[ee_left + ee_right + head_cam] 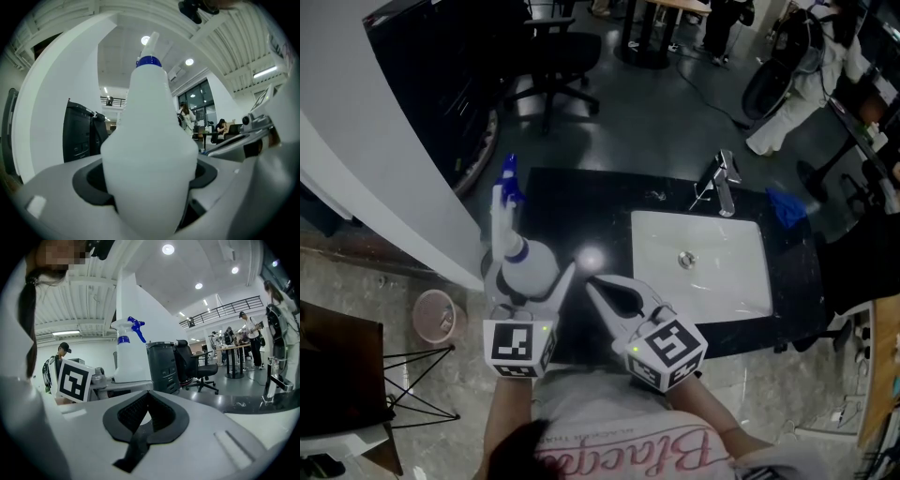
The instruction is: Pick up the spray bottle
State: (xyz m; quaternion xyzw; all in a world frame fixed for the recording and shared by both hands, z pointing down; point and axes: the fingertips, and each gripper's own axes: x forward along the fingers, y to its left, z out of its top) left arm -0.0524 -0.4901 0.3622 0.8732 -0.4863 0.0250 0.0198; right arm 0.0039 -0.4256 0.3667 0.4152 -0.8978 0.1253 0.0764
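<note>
A white spray bottle (523,261) with a blue trigger head stands upright between the jaws of my left gripper (530,277), lifted over the left end of the black counter (581,225). Its body (149,154) fills the left gripper view, with both black pads pressed on its sides. From the right gripper view the bottle (130,352) stands to the left, beside the left gripper's marker cube. My right gripper (600,286) rests over the counter's front edge, jaws together and nothing between them (140,425).
A white sink basin (703,267) with a chrome tap (724,183) is set in the counter to the right. A blue cloth (786,206) lies at the far right. A white pillar (375,159) stands left; a pink bin (436,314) is below it.
</note>
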